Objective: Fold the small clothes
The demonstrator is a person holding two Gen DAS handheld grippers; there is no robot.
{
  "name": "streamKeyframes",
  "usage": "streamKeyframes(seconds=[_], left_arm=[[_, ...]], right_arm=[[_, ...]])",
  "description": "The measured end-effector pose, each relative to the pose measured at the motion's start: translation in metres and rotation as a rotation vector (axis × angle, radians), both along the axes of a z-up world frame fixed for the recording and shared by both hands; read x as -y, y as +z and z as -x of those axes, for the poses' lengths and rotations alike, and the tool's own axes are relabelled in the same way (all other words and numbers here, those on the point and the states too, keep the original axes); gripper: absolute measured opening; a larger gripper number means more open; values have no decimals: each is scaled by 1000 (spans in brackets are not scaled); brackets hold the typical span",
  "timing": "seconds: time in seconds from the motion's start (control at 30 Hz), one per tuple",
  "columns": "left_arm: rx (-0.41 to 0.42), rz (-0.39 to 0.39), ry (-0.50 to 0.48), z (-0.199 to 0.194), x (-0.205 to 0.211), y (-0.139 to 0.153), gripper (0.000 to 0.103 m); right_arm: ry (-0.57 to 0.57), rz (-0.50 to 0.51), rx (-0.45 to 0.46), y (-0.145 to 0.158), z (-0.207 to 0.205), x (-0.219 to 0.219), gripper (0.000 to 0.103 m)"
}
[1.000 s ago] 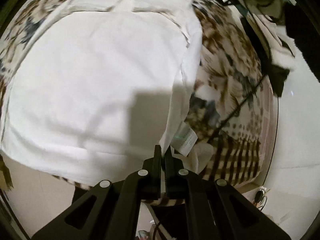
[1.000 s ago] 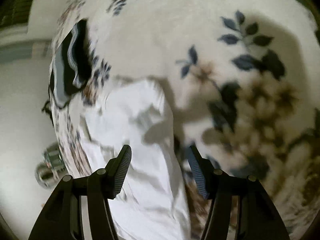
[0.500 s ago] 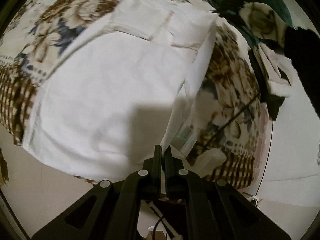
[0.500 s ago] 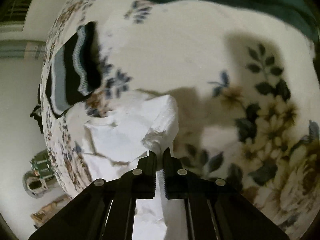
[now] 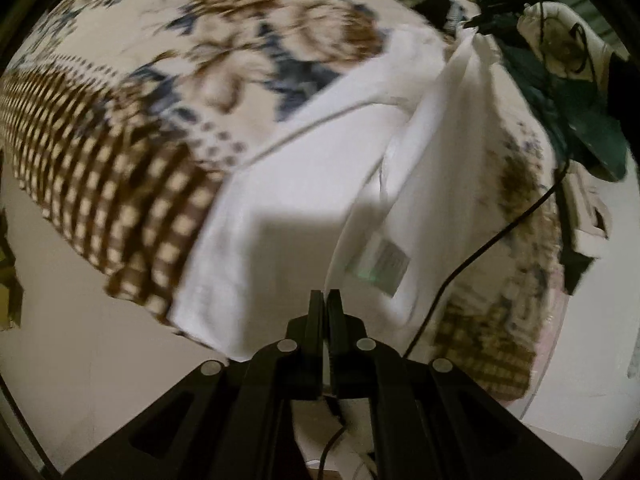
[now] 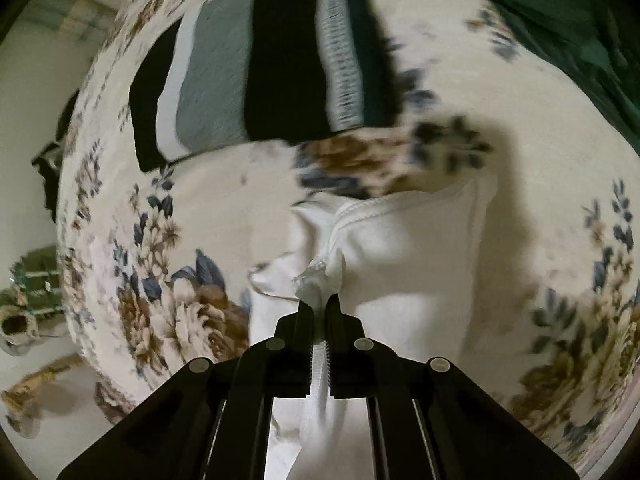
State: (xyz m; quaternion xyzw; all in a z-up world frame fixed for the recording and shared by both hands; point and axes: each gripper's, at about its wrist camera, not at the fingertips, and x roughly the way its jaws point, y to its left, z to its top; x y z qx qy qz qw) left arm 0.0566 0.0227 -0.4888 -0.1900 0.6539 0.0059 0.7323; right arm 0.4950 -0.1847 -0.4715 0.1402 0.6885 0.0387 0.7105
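Floral cream bedspread [image 5: 224, 64] with a brown checked border, a white cotton garment [image 5: 288, 184] lying on it — both grippers clamped on the cloth.

Left gripper [image 5: 325, 300] pinches the garment's lifted edge, near its sewn-in label [image 5: 386, 262]. Right gripper [image 6: 319, 305] is clamped on a bunched seam of the same white cloth [image 6: 404, 256]. A folded black, grey and white striped garment [image 6: 256, 68] lies further back on the bed — dark green fabric [image 6: 560, 8] beyond it.

blurred by motion across the floral bedspread [image 5: 224, 64] at upper left, and cut off at the upper right edge, a dark green cloth [image 6: 560, 4].
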Motion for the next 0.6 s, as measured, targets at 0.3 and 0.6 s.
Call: streamKeyframes(seconds=[0.3, 0.6], left_arm=[[-50, 6, 74, 5, -60, -47, 0], [-92, -32, 116, 12, -95, -65, 0]], right_arm=[[39, 123, -17, -47, -10, -80, 5], [31, 170, -13, -59, -11, -90, 5]])
